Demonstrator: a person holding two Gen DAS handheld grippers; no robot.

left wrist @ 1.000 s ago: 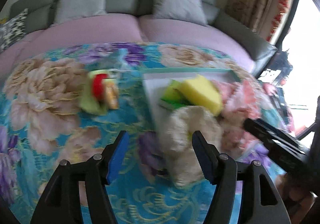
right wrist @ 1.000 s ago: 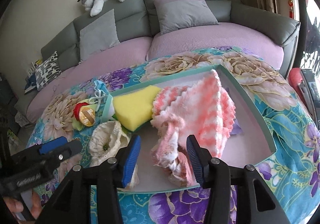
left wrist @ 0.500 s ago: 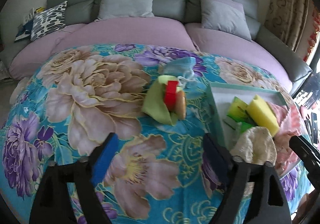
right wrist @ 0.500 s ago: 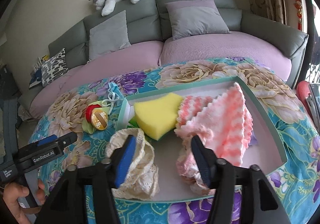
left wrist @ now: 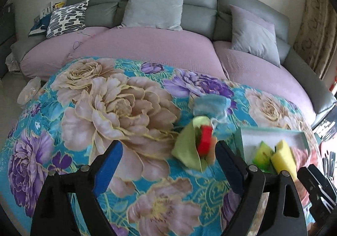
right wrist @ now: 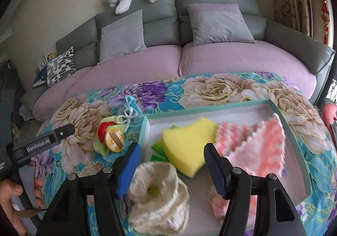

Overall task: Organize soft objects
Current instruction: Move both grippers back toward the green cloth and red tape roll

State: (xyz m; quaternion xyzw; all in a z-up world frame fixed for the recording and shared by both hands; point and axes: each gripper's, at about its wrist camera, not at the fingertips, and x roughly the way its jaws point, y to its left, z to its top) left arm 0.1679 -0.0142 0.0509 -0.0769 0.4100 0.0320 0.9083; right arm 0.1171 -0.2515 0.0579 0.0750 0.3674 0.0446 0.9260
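Left wrist view: our left fingers [left wrist: 168,169] stand apart and empty; the green cloth bundle [left wrist: 192,147] lies just ahead-right, nearer them than our opening, empty right fingers [right wrist: 171,169].

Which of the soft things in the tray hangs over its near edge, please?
The cream lace piece: it droops over the tray rim, while the sponge and pink cloth lie inside.

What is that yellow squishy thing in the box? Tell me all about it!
The yellow sponge is a thick, soft-looking foam block with a wavy top edge. It lies tilted inside the teal-rimmed tray, resting on something green. The pink knitted cloth lies right beside it, and the cream crocheted piece sits just in front. Neither claw touches it. In the left wrist view it shows at the tray's edge.
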